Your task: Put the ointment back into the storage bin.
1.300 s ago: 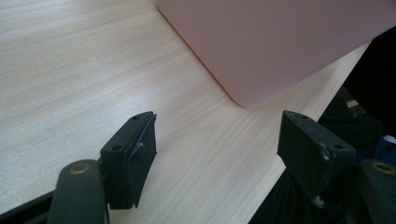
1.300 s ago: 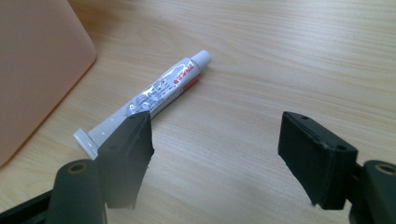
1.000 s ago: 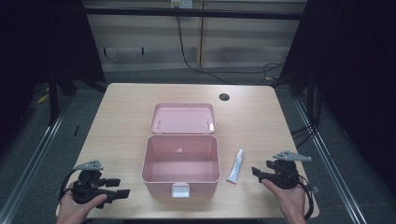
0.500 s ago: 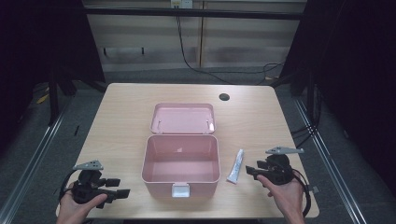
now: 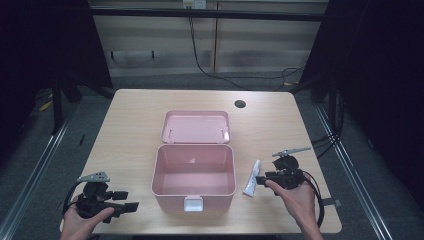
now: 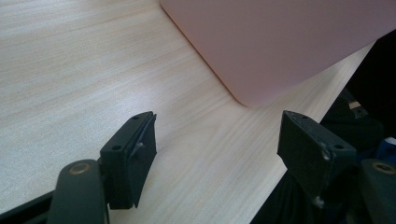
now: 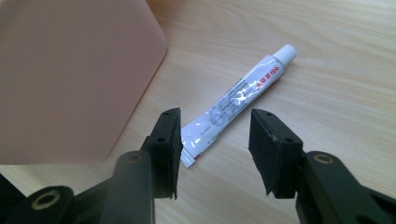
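Tube [image 7: 238,101] lies on the table [image 5: 125,130] just right of the open pink box [image 5: 194,170], not yet gripped. The right gripper [image 7: 215,140] straddles its crimped end, jaws apart. The left gripper [image 6: 219,140] rests idle, jaws wide. Picking up and boxing likely remain.

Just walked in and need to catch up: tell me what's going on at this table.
A person holds a gripper in each hand. The right gripper is open around the crimped end of a white tube lying beside an open, empty pink box, not gripping it. The left gripper rests open near the table's front edge.
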